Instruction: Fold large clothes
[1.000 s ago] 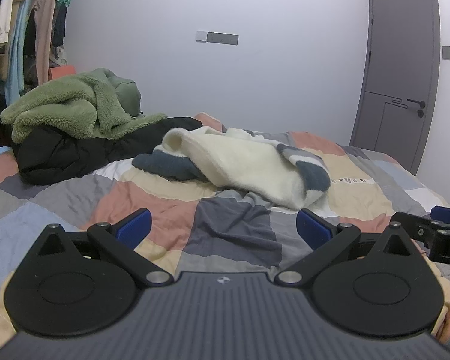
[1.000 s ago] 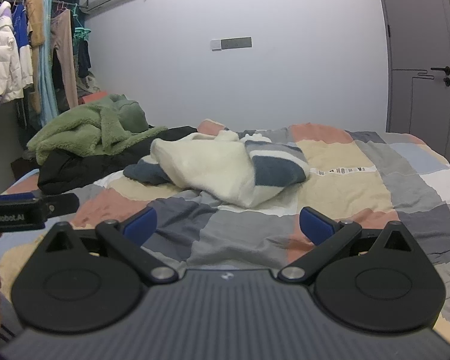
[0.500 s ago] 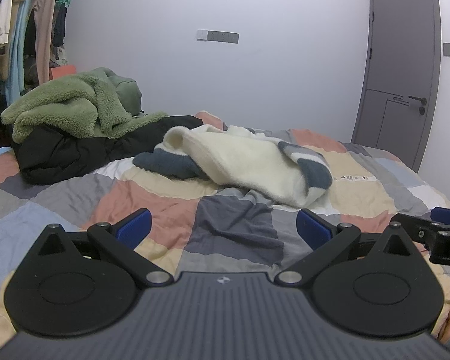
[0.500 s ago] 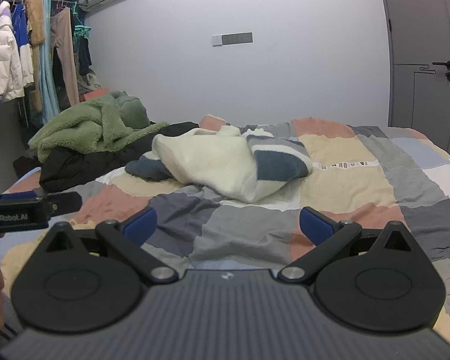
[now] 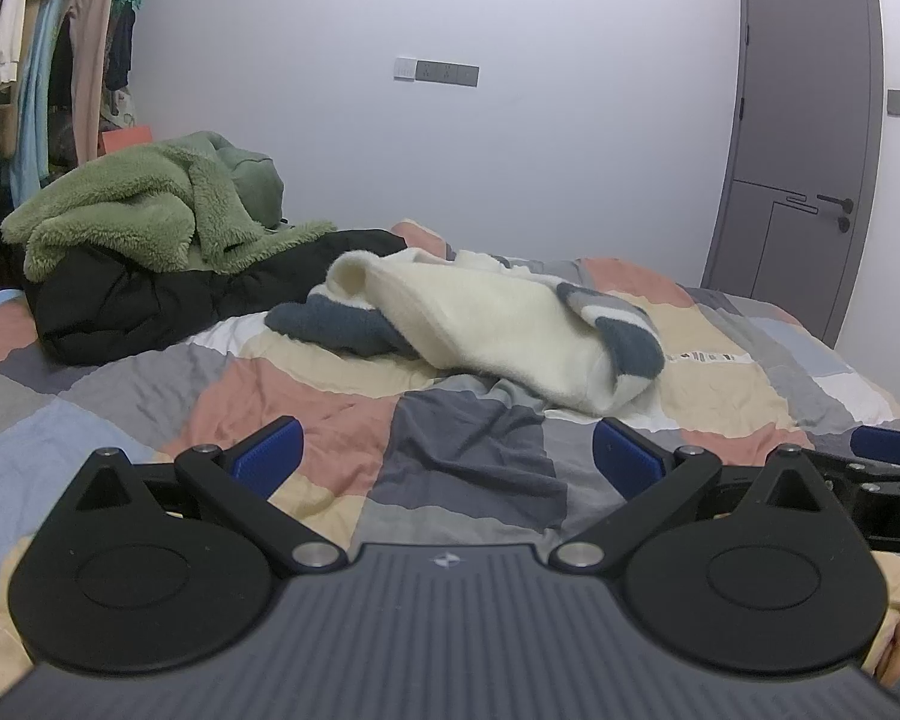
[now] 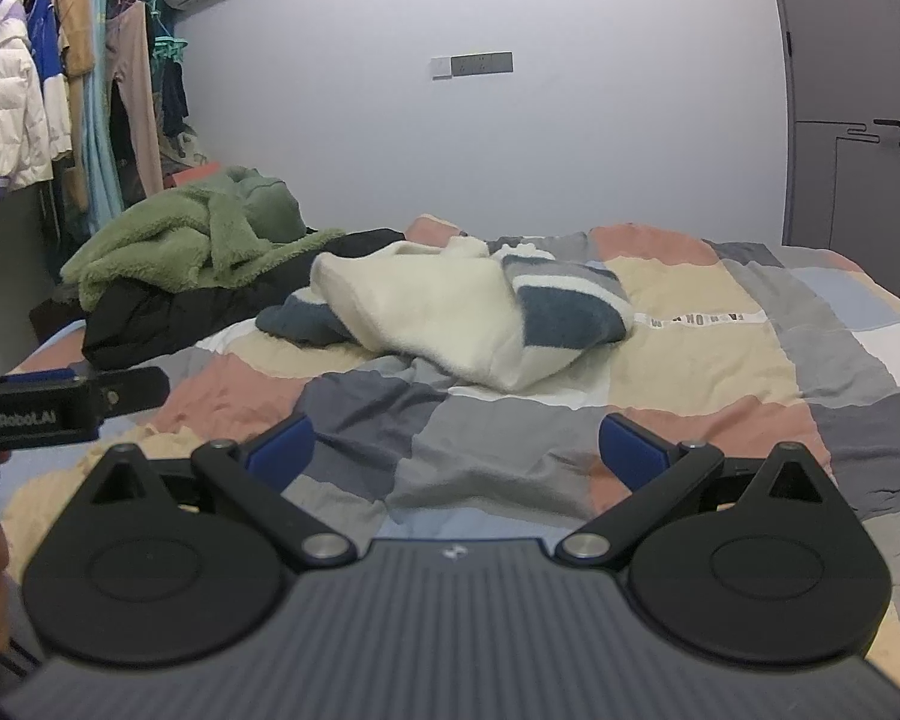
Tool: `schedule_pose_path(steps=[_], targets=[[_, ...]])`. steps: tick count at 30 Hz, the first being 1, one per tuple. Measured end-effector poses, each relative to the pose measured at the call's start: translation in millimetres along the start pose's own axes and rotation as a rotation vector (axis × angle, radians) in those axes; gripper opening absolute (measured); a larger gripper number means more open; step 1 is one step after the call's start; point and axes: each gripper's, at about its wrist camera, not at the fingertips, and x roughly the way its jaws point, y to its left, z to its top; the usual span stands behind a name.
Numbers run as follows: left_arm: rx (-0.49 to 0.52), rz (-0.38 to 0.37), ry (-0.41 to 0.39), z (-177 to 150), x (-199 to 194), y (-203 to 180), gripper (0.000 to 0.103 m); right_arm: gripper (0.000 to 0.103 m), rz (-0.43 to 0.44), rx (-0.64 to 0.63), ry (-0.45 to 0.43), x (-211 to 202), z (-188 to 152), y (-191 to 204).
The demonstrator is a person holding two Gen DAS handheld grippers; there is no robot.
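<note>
The cream fleece garment [image 5: 498, 324] with dark blue and grey striped sections lies crumpled, unfolded, on the patchwork bed cover, near the middle of the bed. One dark blue portion protrudes at its left end and a striped portion is doubled over at its right end. Behind it to the left, a green fleece garment [image 6: 192, 234] lies heaped on a black jacket [image 5: 150, 300].

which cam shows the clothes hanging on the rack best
The right wrist view. There the hanging clothes show nearly whole under the rack rail, including a white puffer jacket. The left wrist view crops the hanging clothes at its top-left corner, leaving only partial strips and no rail.
</note>
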Motion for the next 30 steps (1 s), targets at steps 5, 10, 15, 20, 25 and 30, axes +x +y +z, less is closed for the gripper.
schedule_pose_path(steps=[5, 10, 15, 20, 25, 30], targets=[[-0.001, -0.001, 0.004, -0.5, 1.5, -0.3, 0.103, 0.103, -0.001, 0.004, 0.003, 0.4, 0.3, -1.0], [-0.002, 0.0, 0.001, -0.5, 1.2, 0.2, 0.103, 0.103, -0.004, 0.005, 0.006, 0.2, -0.1, -0.8], [-0.003, 0.002, 0.002, -0.6, 1.6, -0.5, 0.103, 0.103, -0.004, 0.003, 0.006, 1.1, 0.1, -0.6], [-0.005, 0.0, 0.002, -1.9, 2.5, -0.7, 0.103, 0.103, -0.002, -0.001, 0.007, 0.8, -1.5, 0.0], [-0.003, -0.003, 0.001, -1.7, 2.1, -0.7, 0.103, 0.103, -0.001, 0.0, 0.01, 1.2, -2.8, 0.5], [-0.006, -0.003, 0.005, -1.9, 2.1, 0.1, 0.103, 0.103, -0.005, 0.002, 0.012, 1.7, -3.1, 1.8]])
